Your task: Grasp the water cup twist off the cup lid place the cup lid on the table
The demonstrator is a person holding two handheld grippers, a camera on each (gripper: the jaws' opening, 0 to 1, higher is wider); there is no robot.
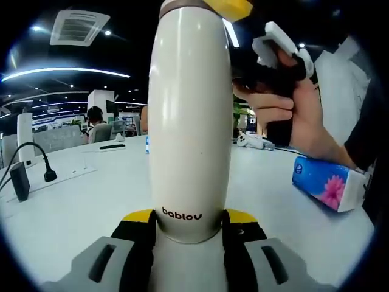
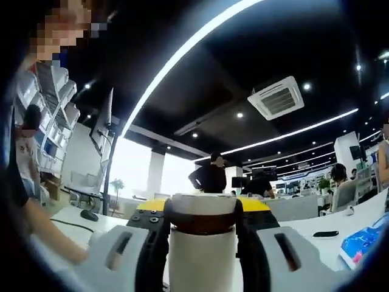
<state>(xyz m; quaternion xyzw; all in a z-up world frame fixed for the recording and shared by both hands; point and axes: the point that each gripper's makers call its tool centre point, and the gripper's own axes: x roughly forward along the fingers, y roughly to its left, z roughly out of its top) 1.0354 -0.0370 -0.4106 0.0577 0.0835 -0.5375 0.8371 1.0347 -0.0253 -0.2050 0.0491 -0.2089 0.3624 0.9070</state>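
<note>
A tall cream water cup (image 1: 188,121) marked "bablov" stands upright above the white table (image 1: 73,207). My left gripper (image 1: 189,219) is shut on its base, a yellow-tipped jaw on each side. At the cup's top, a yellow tip of my right gripper (image 1: 232,7) shows, held by a person's hand (image 1: 292,115). In the right gripper view, the cup lid (image 2: 202,207) with its brown band sits between the jaws of my right gripper (image 2: 202,214), which is shut on it. The cup body (image 2: 200,261) runs down below the lid.
A blue tissue pack (image 1: 328,182) lies on the table to the right of the cup. A black plug and cable (image 1: 48,175) and a dark adapter (image 1: 19,181) lie at the left. A phone (image 2: 326,233) rests on the table. People (image 2: 209,176) stand far behind.
</note>
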